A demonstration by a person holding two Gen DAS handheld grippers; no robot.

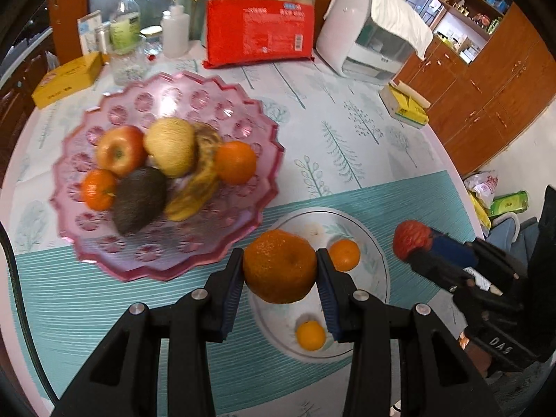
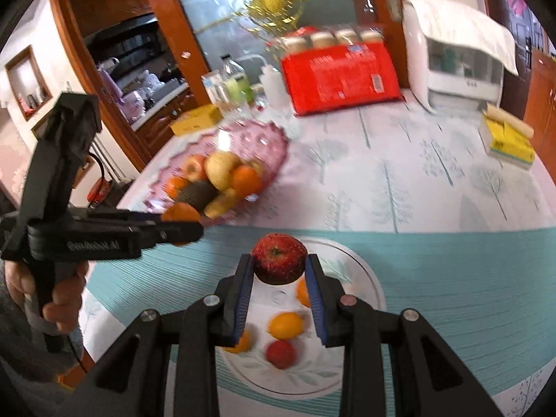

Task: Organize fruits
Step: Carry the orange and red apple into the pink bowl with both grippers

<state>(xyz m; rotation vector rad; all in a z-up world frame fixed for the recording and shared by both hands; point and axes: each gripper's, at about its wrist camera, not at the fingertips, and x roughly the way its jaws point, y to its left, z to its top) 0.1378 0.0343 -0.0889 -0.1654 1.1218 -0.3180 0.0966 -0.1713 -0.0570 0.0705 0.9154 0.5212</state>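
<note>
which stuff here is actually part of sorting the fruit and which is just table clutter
Part of the job:
- big orange in the left gripper
- strawberry in the right gripper
- white plate with small fruits left on it
- pink fruit dish, already holding fruit

Just lying about:
- red pack
- white appliance
- yellow box
- bottles

The pink fruit dish (image 2: 243,139) is smeared by motion blur in the right wrist view. Part of the white plate (image 1: 377,260) is hidden behind the left tool (image 1: 279,266) and the orange (image 1: 279,266) it holds. Lettering on the red package (image 1: 259,31) is too small to be read. The tabletop (image 1: 347,132) is cut off at the lower frame edge.
</note>
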